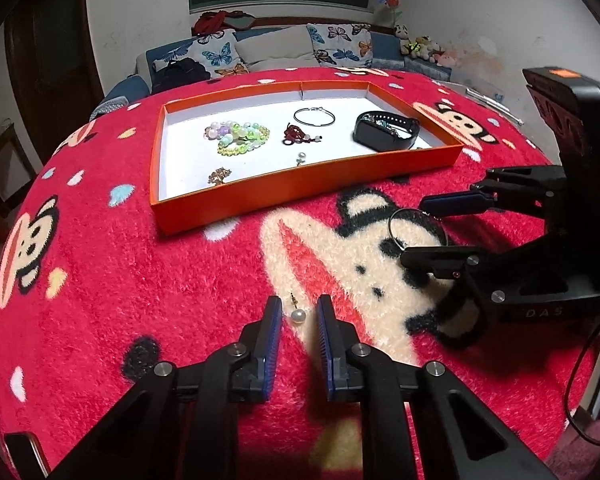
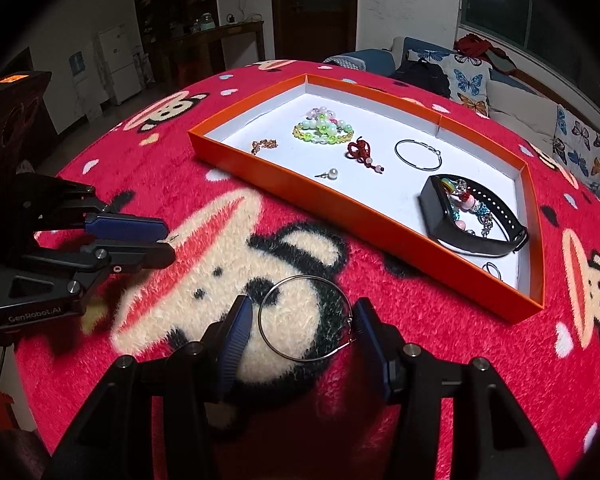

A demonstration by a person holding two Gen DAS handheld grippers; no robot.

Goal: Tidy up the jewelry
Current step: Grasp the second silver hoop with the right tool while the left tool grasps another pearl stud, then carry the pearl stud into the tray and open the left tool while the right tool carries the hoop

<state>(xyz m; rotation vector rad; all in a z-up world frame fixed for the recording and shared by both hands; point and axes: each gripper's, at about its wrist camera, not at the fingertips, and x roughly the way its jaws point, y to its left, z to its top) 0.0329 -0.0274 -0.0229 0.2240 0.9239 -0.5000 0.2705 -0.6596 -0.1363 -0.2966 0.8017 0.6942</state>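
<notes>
The left gripper (image 1: 298,312) has its blue pads (image 1: 274,320) apart, one on either side of a pearl earring (image 1: 297,313) that lies on the red blanket (image 1: 140,280), its post pointing away; neither pad touches the pearl yet. The right gripper (image 2: 306,320) likewise stands wide, its pads (image 2: 236,328) bracketing a thin wire hoop (image 2: 305,319) flat on the fleece; the right-hand pad sits just beside the hoop's clasp, though I cannot tell whether it touches.

Both hands look to be at the pick-up step — each poised round one loose piece, nothing gripped. The next move, as I judge it, calls for closing gently: the pearl is small and round and may squirt out of the pile; the hoop is thin and springy and may flex or slip flat under the pads.

Beyond lies the orange tray (image 1: 300,188), already holding bead bracelets (image 1: 238,136), a red knotted charm (image 1: 298,134), a silver bangle (image 1: 314,117), a black wristband (image 1: 386,130) and a second pearl earring (image 2: 332,174).

Readable writing: "GenRobot.AI" on the left gripper's body in the right view; "DAS" on the right one's in the left view.
</notes>
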